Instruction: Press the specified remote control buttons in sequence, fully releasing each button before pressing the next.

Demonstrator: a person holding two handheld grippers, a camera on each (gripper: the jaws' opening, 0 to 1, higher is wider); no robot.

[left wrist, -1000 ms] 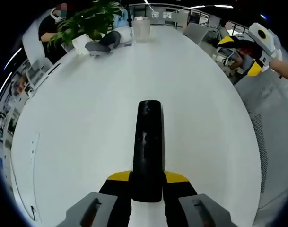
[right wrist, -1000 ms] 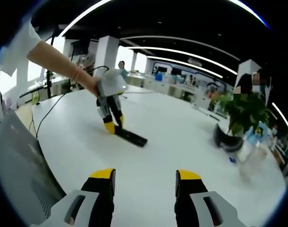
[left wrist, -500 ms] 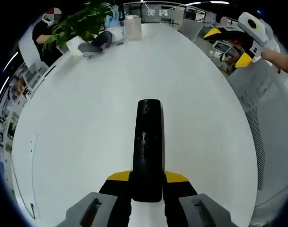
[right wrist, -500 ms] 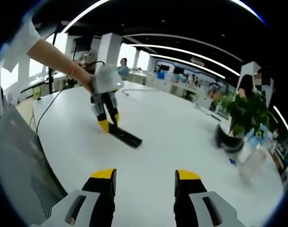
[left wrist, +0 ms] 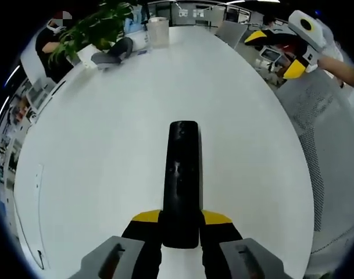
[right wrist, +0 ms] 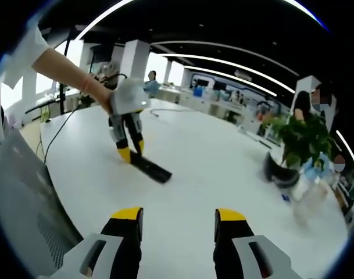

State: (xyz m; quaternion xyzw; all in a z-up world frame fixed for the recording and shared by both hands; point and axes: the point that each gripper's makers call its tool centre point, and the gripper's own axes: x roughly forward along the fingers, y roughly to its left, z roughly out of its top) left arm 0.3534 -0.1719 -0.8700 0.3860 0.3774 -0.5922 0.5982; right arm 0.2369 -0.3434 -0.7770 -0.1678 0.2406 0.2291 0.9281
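The left gripper is clenched on the near end of the black remote control, which lies flat on the white table pointing away. The right gripper hangs released above the table, well apart from the remote (jaws spread, nothing between them). At the far left edge sit a potted plant and a clear jar

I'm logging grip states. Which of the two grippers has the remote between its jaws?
The left gripper: its yellow-tipped jaws clamp the near end of the black remote on the white table. The right gripper is open and empty.
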